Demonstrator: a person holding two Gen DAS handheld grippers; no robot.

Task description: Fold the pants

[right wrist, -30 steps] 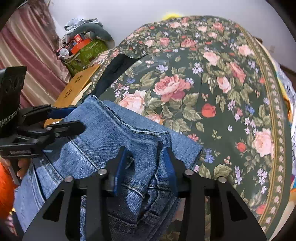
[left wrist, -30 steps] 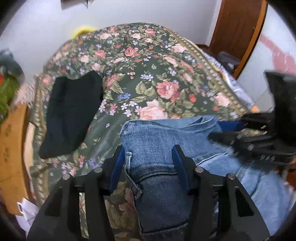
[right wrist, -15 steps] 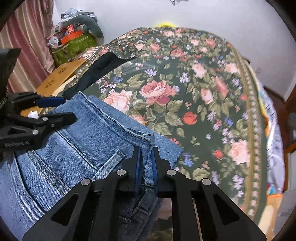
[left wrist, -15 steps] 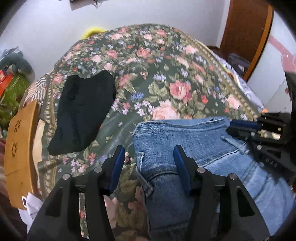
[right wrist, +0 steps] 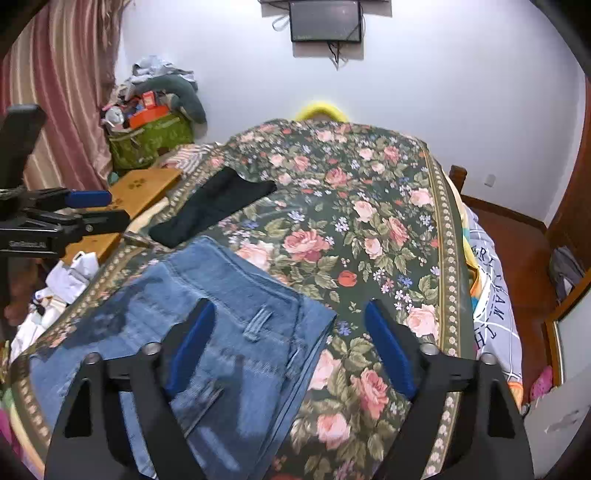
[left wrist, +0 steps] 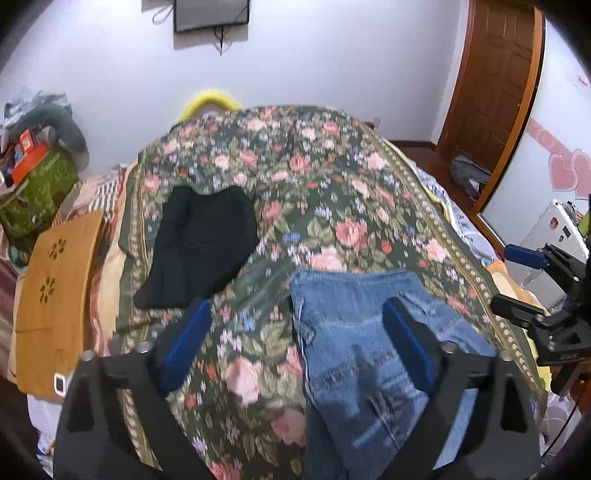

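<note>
Left wrist view: left gripper (left wrist: 295,339) jaws opening, spread wide, nothing clamped. Blue pads clear of the cloth; the jeans' left edge lies between them, below the jaws. Jeans (left wrist: 365,354) lie folded flat on the floral bedspread (left wrist: 325,206), from frame centre down to 5 o'clock, top edge roughly straight, side seam facing 9 o'clock. Frame is motion-blurred, so fold details are soft. Black garment (left wrist: 199,243) lies flat at 10 o'clock from the jeans, apart from them. Right gripper (left wrist: 524,284) visible at 3 o'clock edge, jaws parted, off the denim.

Right wrist view: right gripper (right wrist: 291,347) jaws also opening, wide, released. Jeans (right wrist: 221,314) sit at 7 o'clock of frame, right corner of the fold between the pads, not pinched. Belt loop (right wrist: 258,325) visible just inside the left pad. Black garment (right wrist: 214,206) at 11 o'clock from the jeans, near but not touching. Left gripper (right wrist: 103,210) at 9 o'clock edge, over the bed's side, pads apart. Wooden board (right wrist: 144,188) beside the bed, beyond it. Wall screen (right wrist: 325,20) at 12 o'clock.
</note>
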